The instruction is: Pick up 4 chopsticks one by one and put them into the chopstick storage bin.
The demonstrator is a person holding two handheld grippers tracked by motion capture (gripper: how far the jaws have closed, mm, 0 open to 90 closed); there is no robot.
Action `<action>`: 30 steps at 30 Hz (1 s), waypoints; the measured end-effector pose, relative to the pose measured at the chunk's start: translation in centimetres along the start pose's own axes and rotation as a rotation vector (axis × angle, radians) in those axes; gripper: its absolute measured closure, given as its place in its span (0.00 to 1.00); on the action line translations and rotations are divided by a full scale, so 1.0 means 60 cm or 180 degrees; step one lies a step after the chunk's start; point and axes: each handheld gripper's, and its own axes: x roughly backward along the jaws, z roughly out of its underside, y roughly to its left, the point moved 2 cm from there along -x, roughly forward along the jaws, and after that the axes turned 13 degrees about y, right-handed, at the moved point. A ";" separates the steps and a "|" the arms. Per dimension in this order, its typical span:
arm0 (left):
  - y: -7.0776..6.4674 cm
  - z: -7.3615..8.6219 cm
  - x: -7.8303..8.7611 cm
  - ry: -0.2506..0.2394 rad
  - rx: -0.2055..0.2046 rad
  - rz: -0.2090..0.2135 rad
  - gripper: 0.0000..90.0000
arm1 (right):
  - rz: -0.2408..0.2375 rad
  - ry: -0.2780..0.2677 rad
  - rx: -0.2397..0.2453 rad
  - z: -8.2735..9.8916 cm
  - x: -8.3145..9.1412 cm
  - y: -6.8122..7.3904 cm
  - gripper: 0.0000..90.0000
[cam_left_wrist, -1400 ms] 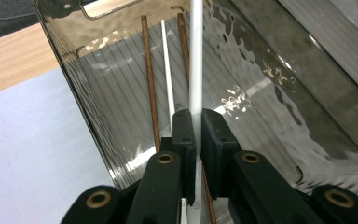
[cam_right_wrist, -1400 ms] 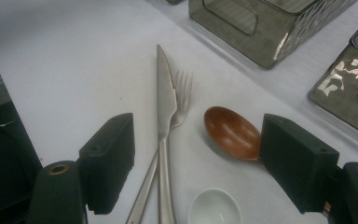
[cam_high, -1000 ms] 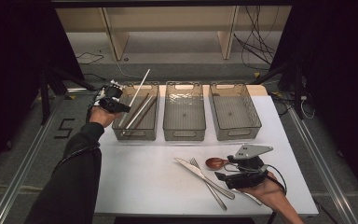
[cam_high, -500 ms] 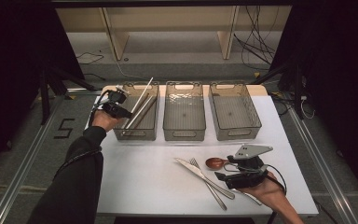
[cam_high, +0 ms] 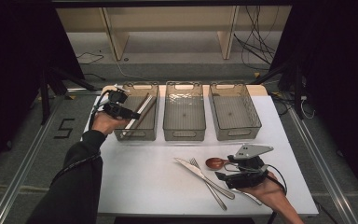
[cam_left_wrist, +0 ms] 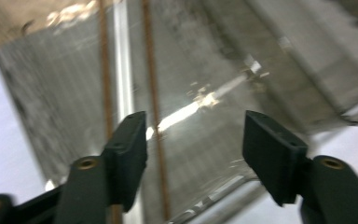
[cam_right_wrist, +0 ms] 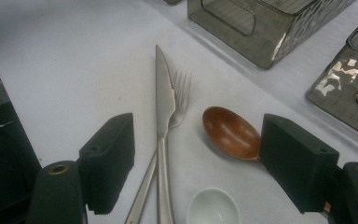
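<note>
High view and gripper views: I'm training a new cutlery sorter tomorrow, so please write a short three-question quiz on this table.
1. True or false: the silver metal knife lies across the silver metal fork.
2. Which clear grey plastic bin holds the long thin chopsticks? A left, B middle, C right.
3. Which gripper hovers beside the brown wooden spoon?

Key
1. True.
2. A, the left bin. The left gripper hovers over it; its jaws have just been opening and grip nothing.
3. The right gripper, jaws open.
</note>
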 end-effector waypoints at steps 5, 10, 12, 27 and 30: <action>-0.025 0.019 0.015 -0.0229 -0.0166 0.0115 0.33 | -0.0002 0.0011 -0.0003 0.000 -0.001 0.000 0.31; -0.037 0.038 0.031 -0.0496 -0.0196 0.0241 0.28 | -0.0003 0.0017 0.0006 0.000 -0.002 0.001 0.31; -0.042 0.045 0.038 -0.0559 -0.0201 0.0305 0.26 | -0.0001 0.0018 0.0008 0.000 -0.002 0.001 0.31; -0.099 0.082 0.058 -0.0764 -0.0304 0.0491 0.20 | -0.0007 0.0051 0.0015 -0.001 -0.007 0.004 0.31; -0.108 0.094 0.058 -0.0769 -0.0346 0.0486 0.20 | -0.0011 0.0046 0.0032 -0.001 -0.007 0.004 0.31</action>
